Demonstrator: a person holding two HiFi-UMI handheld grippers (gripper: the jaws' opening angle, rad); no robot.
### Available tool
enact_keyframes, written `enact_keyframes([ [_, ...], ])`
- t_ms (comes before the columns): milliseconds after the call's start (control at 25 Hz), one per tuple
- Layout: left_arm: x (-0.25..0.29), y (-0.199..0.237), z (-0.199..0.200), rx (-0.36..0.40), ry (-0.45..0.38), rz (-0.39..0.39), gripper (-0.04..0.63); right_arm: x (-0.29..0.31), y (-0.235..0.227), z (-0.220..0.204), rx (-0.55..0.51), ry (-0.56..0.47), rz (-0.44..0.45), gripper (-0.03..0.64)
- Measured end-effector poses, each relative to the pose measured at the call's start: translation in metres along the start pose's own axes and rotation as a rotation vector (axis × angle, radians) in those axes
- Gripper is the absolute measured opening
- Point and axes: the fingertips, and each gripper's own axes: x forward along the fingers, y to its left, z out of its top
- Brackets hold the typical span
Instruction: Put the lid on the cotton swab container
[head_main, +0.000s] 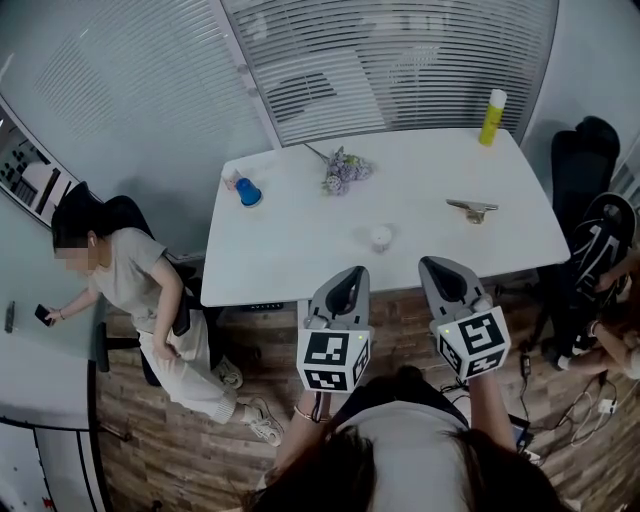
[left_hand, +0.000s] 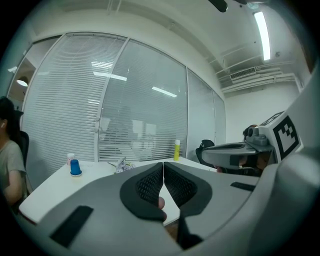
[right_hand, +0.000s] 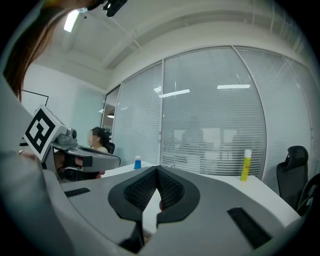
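Here, left gripper (head_main: 351, 272), right gripper (head_main: 441, 264) closed, empty, white container (head_main: 381, 237) distant, details unclear

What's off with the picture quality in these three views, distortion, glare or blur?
Head view: wide-angle bending curves the table edge and blinds; a mosaic patch covers the face of the seated person. Left gripper view: dark round corners, ceiling light blown out. Right gripper view: same dark corners, light streaks reflected on the glass wall.

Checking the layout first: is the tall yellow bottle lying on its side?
No, the tall yellow bottle stands upright near the far corner of the white table.
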Motion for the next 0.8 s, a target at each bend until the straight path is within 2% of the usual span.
enact_keyframes([
  [800, 0.0095, -0.0091, -0.003, -0.013, 0.007, 0.0, 0.023, -0.0031, -0.0067, 0.0017, -0.016, -0.005, 0.008, 0.023],
])
